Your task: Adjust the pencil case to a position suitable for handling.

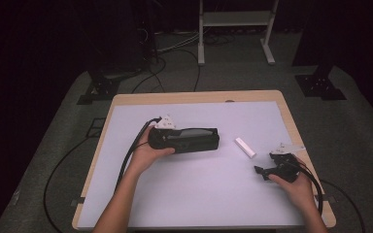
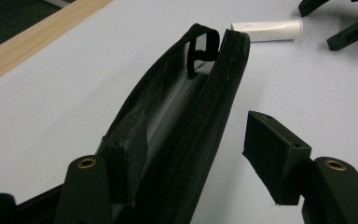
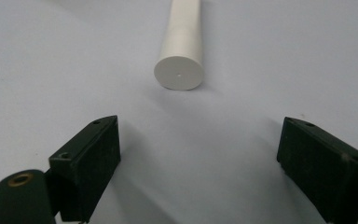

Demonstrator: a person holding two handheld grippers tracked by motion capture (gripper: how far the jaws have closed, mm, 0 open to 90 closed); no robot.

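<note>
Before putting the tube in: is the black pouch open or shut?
Open: the black pouch gapes in the left gripper view, grey lining visible between its edges.

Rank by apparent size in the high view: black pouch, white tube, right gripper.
1. black pouch, clearly largest
2. right gripper
3. white tube, smallest; the gripper sits nearer the camera, so the ranking of these two is unsure.

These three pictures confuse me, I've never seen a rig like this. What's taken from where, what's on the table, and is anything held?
No robot arm here: a person holds a hand-held gripper in each hand. The high view looks down on the table with its pale lilac mat. The other two pictures come from cameras riding on each gripper, looking along its black fingers.

On the mat lie a long black fabric zip pouch and a white plastic tube with a flat cap.

The left gripper straddles the pouch: one finger is against it, the other stands clear, so nothing is gripped. The right gripper is open, facing the tube's cap.
</note>
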